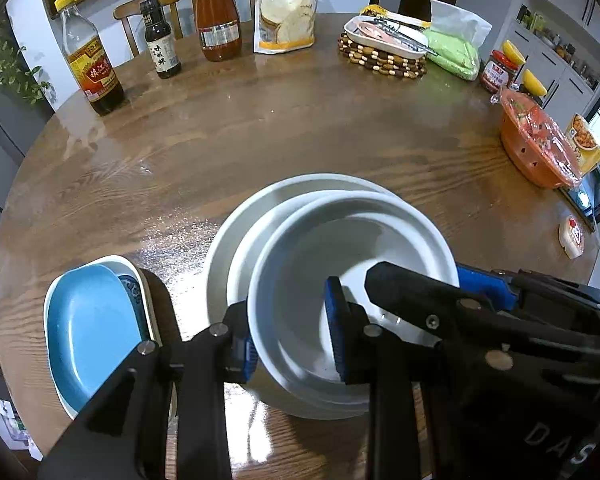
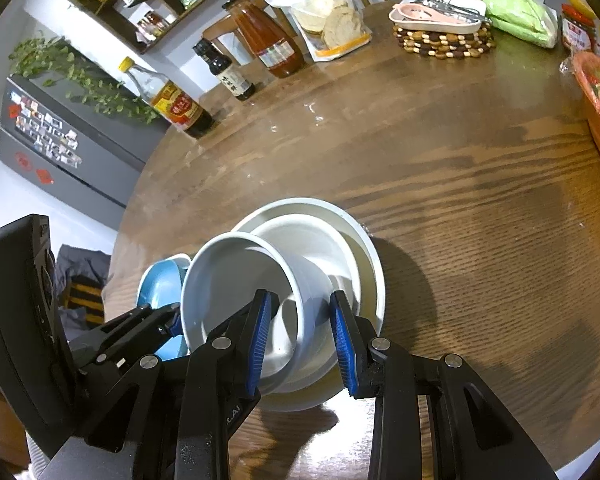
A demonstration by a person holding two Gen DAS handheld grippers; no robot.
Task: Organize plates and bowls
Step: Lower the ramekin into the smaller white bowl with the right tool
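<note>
Two grippers are on one white bowl (image 1: 352, 280) here, from opposite sides. The left gripper (image 1: 292, 344) has its blue pads (image 1: 336, 332) straddling the bowl's near wall, one outside, one inside, and they look pressed on it. The right gripper (image 2: 300, 344) straddles the opposite wall, fingers apart on either side of it; whether its pads (image 2: 256, 344) actually touch the wall I cannot tell. The bowl is tilted, nested in a second white bowl (image 2: 284, 232), which sits in a wide white plate (image 1: 228, 240) on the round wooden table (image 1: 260, 132). Just left of the white bowl, a blue dish (image 1: 92, 328) rests in a white dish (image 1: 132, 268). Well beyond the white bowl, sauce bottles (image 1: 216, 20) and a flour bag (image 1: 284, 8) line the table's far edge.
</note>
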